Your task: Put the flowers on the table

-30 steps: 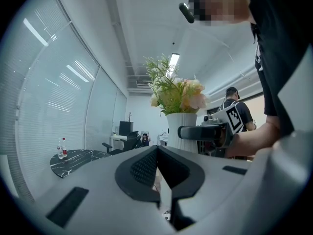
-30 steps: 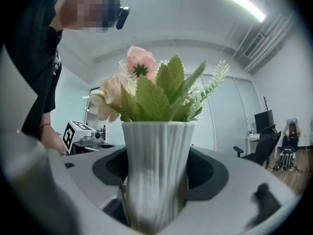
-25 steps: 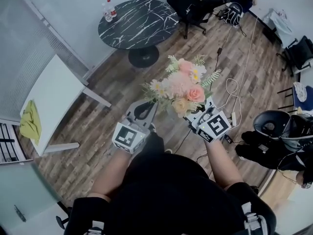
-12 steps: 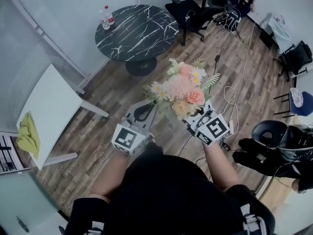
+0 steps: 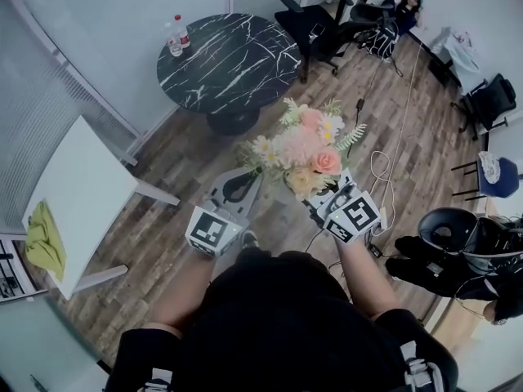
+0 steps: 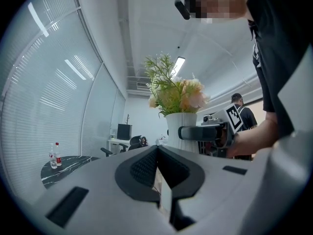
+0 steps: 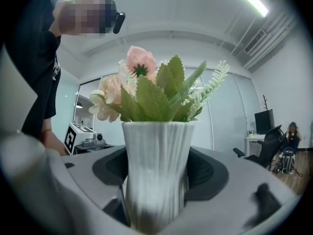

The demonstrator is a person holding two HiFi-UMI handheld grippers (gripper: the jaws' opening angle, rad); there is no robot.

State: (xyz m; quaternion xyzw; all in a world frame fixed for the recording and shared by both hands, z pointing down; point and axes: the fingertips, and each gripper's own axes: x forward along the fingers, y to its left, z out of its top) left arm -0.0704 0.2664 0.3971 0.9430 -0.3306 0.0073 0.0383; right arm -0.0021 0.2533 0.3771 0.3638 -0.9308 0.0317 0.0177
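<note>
Right gripper [image 5: 323, 196]: clamped on the vase [image 7: 156, 160], so the flowers [image 5: 306, 149] ride upright above its jaws.
Left gripper [image 6: 157, 155]: jaws together, empty, just beside the vase.
Table [image 5: 229, 60]: well ahead of both; flowers not yet set down.

Ahead of me a round black table [image 5: 237, 60] holds two bottles [image 5: 176, 36] near its edge. At my left, a white table [image 5: 73, 182] carries a yellow cloth [image 5: 41, 239]. Cables [image 5: 381, 167] trail over the wood floor [image 5: 184, 158].
</note>
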